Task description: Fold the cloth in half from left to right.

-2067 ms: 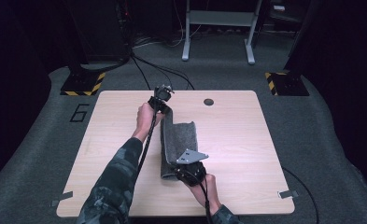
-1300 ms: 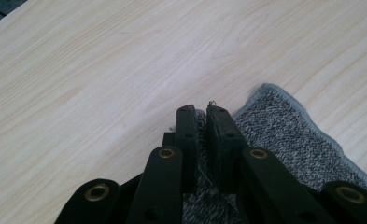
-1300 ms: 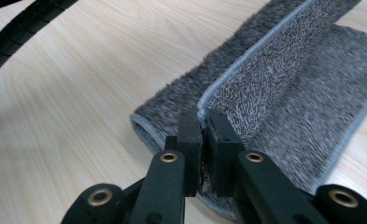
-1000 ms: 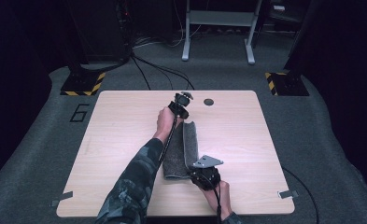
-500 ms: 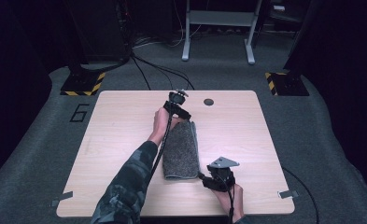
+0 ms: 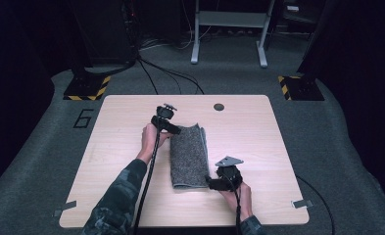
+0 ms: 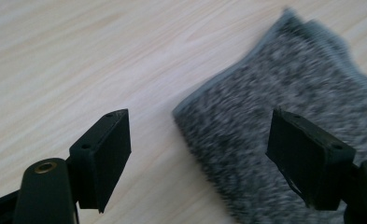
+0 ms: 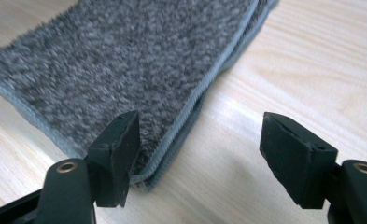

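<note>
A grey fuzzy towel (image 6: 189, 155) lies folded in half lengthwise on the wooden table (image 6: 258, 132), flat and narrow. My left gripper (image 6: 176, 129) is at the towel's far left corner, open, its jaws straddling that corner (image 7: 190, 112) with nothing pinched. My right gripper (image 6: 210, 183) is at the towel's near right corner, open too. In the right gripper view the doubled hem (image 8: 204, 88) runs between the jaws, and the left fingertip (image 8: 118, 154) rests beside the folded corner.
A dark round grommet (image 6: 219, 106) sits in the table near its far edge. Cables (image 6: 148, 181) trail from both grippers along the forearms toward the near edge. Bare wood lies on both sides of the towel.
The lifted half of the towel has been laid over to the right, finishing a lengthwise fold. Both grippers have let go of the towel and now stand open at its corners.
</note>
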### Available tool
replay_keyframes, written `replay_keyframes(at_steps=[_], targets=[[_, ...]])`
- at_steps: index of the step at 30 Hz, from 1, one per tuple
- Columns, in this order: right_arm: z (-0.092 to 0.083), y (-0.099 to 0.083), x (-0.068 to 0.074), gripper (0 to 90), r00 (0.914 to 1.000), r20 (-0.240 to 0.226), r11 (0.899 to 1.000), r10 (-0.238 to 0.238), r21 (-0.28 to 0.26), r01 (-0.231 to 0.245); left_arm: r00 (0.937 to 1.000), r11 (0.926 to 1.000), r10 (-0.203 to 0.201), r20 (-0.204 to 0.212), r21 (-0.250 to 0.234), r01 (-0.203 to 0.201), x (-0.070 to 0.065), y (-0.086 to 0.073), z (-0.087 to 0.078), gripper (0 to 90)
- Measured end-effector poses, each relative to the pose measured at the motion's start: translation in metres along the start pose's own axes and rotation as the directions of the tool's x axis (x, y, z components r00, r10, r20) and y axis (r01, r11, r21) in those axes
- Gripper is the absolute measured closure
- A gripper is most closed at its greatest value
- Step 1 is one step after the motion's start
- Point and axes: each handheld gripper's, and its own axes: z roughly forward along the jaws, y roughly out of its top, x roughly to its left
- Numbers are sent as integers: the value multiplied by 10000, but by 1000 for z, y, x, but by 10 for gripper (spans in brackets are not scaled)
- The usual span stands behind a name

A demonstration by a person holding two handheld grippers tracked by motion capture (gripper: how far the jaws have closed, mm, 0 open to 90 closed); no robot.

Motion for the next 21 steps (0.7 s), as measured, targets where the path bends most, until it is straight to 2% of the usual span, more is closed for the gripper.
replay_keyframes(at_steps=[4, 5, 6, 7, 11, 14, 15, 17, 18, 19, 20, 21], targets=[[1, -5, -1, 288, 10000, 74, 9999, -53, 94, 53, 9996, 9998, -173, -217, 115, 176, 5, -4, 12, 226], [1, -5, 1, 286, 9998, 61, 9998, 162, 127, -163, 9993, 9998, -168, -320, 132, 172, 6, -4, 16, 229], [1, -7, 0, 285, 10000, 47, 9998, -58, 167, 57, 9993, 9998, -192, -323, 100, 195, 6, -4, 18, 233], [1, -8, 2, 283, 9999, 57, 9997, 144, 195, -145, 9991, 9997, -180, -390, 151, 186, 6, -5, 20, 235], [2, -10, 3, 282, 10000, 49, 9998, -35, 188, 34, 9985, 9994, -20, -539, 330, 38, 4, -6, 28, 223], [0, -12, 6, 279, 9999, 54, 9996, -129, 247, 128, 9993, 9995, -125, -359, 293, 136, 3, -9, 29, 209], [-1, -15, 8, 276, 9998, -33, 9995, -173, 261, 174, 9995, 9998, -190, -245, 75, 192, 1, -10, 26, 188], [-2, -17, 10, 272, 9996, -96, 9993, -259, 280, 261, 9997, 9997, -230, 10, -112, 230, 0, -13, 18, 178], [-2, -17, 10, 272, 9996, -96, 9993, -259, 280, 261, 9997, 9997, -230, 10, -112, 230, 0, -13, 18, 168], [-5, -19, 12, 266, 9994, -219, 9995, -251, 190, 255, 9997, 9995, -103, 220, -286, 109, -5, -18, 8, 162], [-5, -19, 12, 266, 9994, -219, 9995, -251, 190, 255, 9997, 9995, -103, 220, -286, 109, -5, -18, 8, 158], [-6, -19, 12, 262, 9996, -230, 9997, -173, 156, 177, 9991, 9991, -20, 430, -423, 38, -8, -24, 1, 158]])
